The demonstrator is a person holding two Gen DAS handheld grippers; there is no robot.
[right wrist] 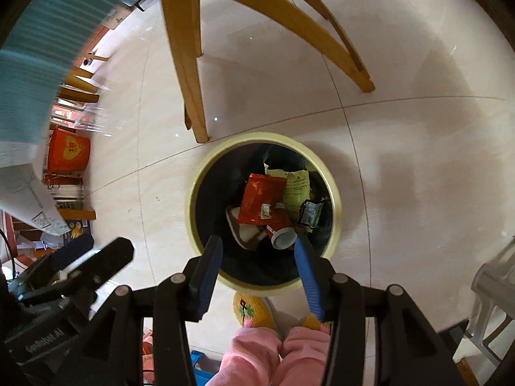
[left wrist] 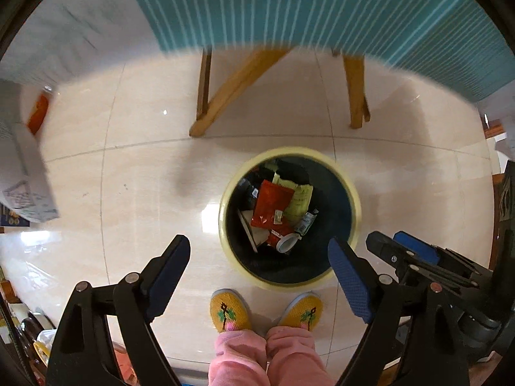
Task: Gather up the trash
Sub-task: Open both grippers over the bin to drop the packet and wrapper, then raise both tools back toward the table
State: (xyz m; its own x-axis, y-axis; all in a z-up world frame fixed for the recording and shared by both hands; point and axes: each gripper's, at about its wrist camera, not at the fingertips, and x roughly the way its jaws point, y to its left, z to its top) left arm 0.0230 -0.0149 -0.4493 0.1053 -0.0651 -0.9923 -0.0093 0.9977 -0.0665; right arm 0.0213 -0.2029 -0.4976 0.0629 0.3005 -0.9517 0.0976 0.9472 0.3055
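Two grippers: both point down over a glossy cream tile floor (left wrist: 145,177).
Left gripper (left wrist: 259,267): jaws spread wide, nothing between the textured blue pads.
Trash bin (left wrist: 355,206): round, cream rim, dark inside; centre-right of the left view, centre of the right view, mouth facing up.
Trash: red crinkled foil packet (right wrist: 260,199), yellow-green wrapper (right wrist: 297,189), paper cup (right wrist: 283,236) lying on its side, mouth toward the lower frame edge.
Right gripper (right wrist: 259,260): jaws partly apart, empty, over the bin's near rim.
Hard to make out: lower items in the bin, hidden in the dark.
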